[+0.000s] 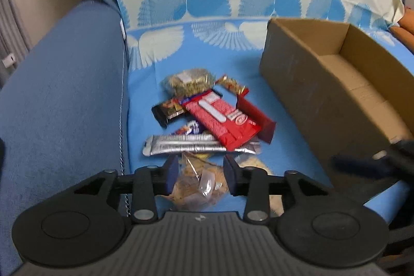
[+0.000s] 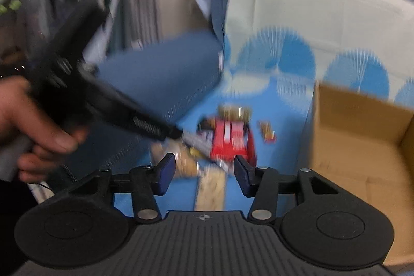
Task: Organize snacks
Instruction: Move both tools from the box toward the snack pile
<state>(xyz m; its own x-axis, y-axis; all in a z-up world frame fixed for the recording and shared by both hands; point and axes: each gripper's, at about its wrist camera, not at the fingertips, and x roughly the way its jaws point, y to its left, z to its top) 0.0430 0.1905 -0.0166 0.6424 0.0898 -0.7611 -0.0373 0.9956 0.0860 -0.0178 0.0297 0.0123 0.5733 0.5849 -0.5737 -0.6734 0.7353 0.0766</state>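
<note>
A pile of snacks lies on the blue fan-patterned blanket point(image 1: 287, 146): a red KitKat pack point(image 1: 222, 118), a silver bar point(image 1: 181, 145), a dark bar point(image 1: 167, 113), a bag of mixed nuts point(image 1: 186, 82) and a small gold-red packet point(image 1: 233, 87). My left gripper point(image 1: 201, 172) points down at the pile's near end with its jaws apart. A clear bag of crackers point(image 1: 199, 185) sits between and under its fingers, and no firm pinch shows. My right gripper point(image 2: 204, 172) hovers open over a tan packet point(image 2: 209, 188), nothing between its pads. That view is blurred.
An empty cardboard box point(image 1: 297, 74) stands right of the pile, its open top also in the right wrist view point(image 2: 349, 120). A blue sofa armrest point(image 1: 64, 95) bounds the left side. A hand point(image 2: 31, 126) holds the left tool. The backrest rises behind.
</note>
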